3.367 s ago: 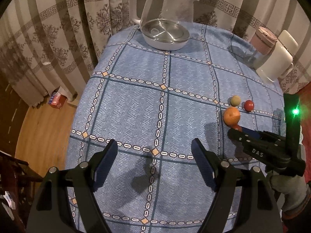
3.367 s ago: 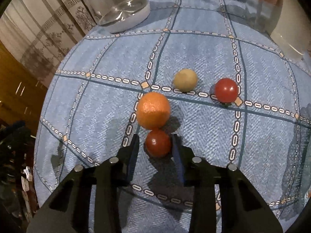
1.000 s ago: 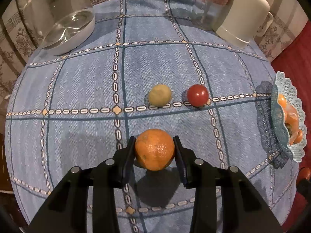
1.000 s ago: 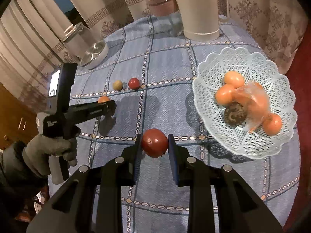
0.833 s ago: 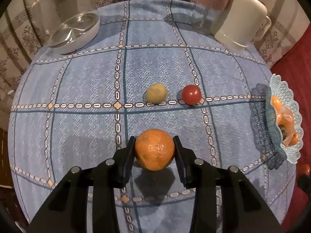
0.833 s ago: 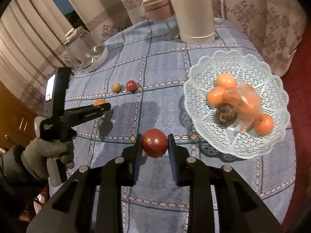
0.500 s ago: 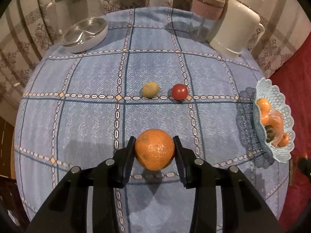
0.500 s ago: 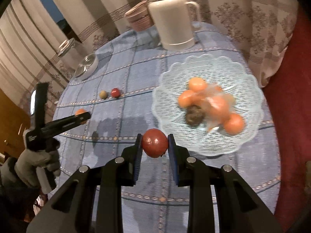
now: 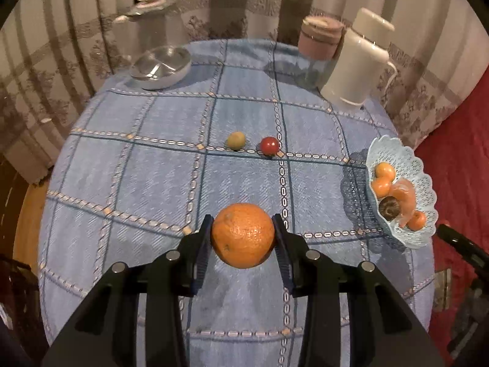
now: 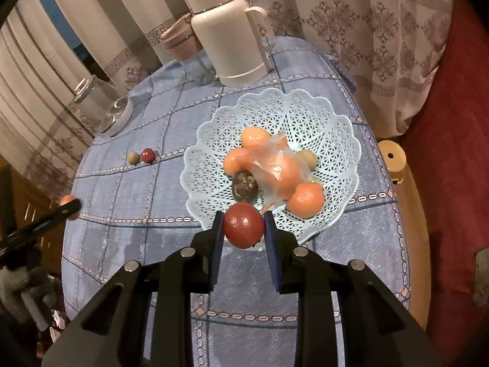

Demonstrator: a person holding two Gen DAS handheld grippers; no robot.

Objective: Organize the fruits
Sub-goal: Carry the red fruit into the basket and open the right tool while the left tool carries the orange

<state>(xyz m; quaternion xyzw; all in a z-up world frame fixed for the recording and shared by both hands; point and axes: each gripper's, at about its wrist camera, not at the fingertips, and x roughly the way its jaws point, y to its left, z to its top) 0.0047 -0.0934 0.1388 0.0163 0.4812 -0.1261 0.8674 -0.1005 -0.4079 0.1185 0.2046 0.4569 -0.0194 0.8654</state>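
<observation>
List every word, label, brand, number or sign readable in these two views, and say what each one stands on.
None: no text can be read in either view.
Left gripper, seen from the side in the right wrist view: too blurred to show any marking.
White thermos jug: plain, no label visible.
Curtain: only a woven key-pattern band and floral motifs, no lettering.
Checked tablecloth: only a link pattern.
</observation>
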